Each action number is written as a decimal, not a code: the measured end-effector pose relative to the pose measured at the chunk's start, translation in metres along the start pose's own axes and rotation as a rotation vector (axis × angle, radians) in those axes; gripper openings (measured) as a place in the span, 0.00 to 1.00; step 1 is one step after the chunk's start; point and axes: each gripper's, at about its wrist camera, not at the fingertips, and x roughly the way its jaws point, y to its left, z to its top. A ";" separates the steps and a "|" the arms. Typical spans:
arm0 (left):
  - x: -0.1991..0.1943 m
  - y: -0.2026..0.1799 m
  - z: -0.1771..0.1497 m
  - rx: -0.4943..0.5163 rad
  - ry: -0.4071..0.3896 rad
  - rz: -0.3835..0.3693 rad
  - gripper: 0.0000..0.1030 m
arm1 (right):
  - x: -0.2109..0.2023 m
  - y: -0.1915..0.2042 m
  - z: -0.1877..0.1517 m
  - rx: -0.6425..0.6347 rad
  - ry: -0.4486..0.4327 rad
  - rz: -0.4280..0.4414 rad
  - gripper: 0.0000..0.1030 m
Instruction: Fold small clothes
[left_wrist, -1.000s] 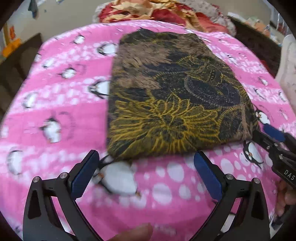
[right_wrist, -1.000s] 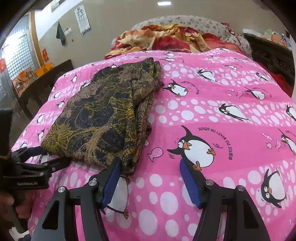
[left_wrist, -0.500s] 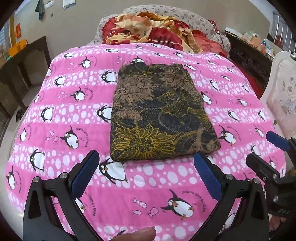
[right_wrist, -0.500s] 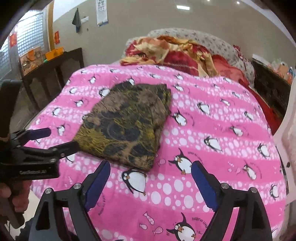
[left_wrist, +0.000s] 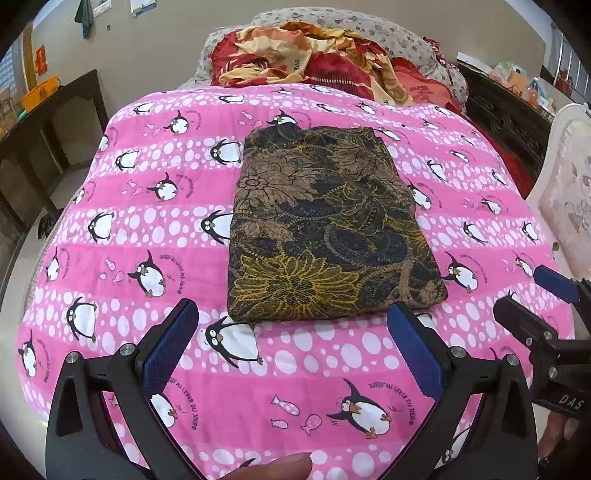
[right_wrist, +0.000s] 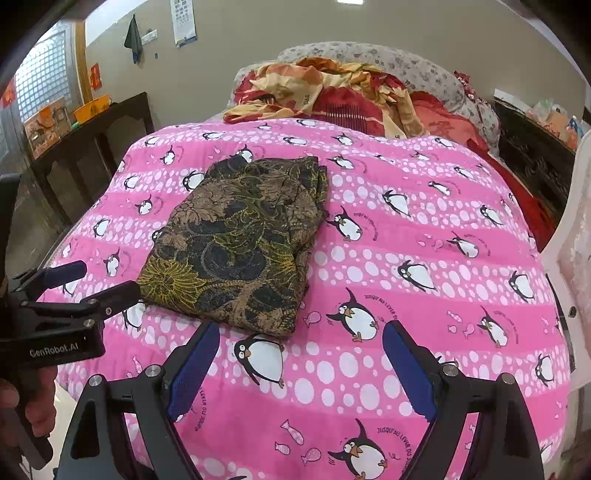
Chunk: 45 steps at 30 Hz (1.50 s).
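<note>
A dark garment with a gold and brown flower print (left_wrist: 325, 225) (right_wrist: 240, 243) lies folded into a neat rectangle on the pink penguin quilt (left_wrist: 147, 206) (right_wrist: 424, 236). My left gripper (left_wrist: 291, 325) hangs open above the quilt, just short of the garment's near edge, with nothing between its blue pads. My right gripper (right_wrist: 299, 347) is open too, off the garment's near right corner, and holds nothing. Each gripper also shows at the side of the other's view: the right gripper (left_wrist: 535, 299) and the left gripper (right_wrist: 77, 284), both apart from the cloth.
A heap of red and orange bedding (left_wrist: 317, 55) lies against the headboard at the far end. A dark wooden table (right_wrist: 92, 136) stands left of the bed. A dark cabinet (left_wrist: 506, 114) and a white padded chair (left_wrist: 569, 192) stand on the right.
Both grippers have risen and drawn back from the folded garment, which now looks smaller. The right gripper's jaws have opened wider. The garment has stayed in place.
</note>
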 end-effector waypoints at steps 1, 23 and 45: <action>0.000 0.000 0.000 -0.001 0.002 -0.004 0.99 | 0.000 0.000 0.001 0.009 0.004 -0.002 0.86; 0.003 -0.001 0.010 -0.016 0.023 -0.019 0.99 | 0.010 -0.003 0.017 0.039 0.045 -0.008 1.00; 0.001 -0.007 0.007 -0.008 0.035 -0.020 0.99 | -0.013 0.006 0.021 0.007 -0.002 0.011 1.00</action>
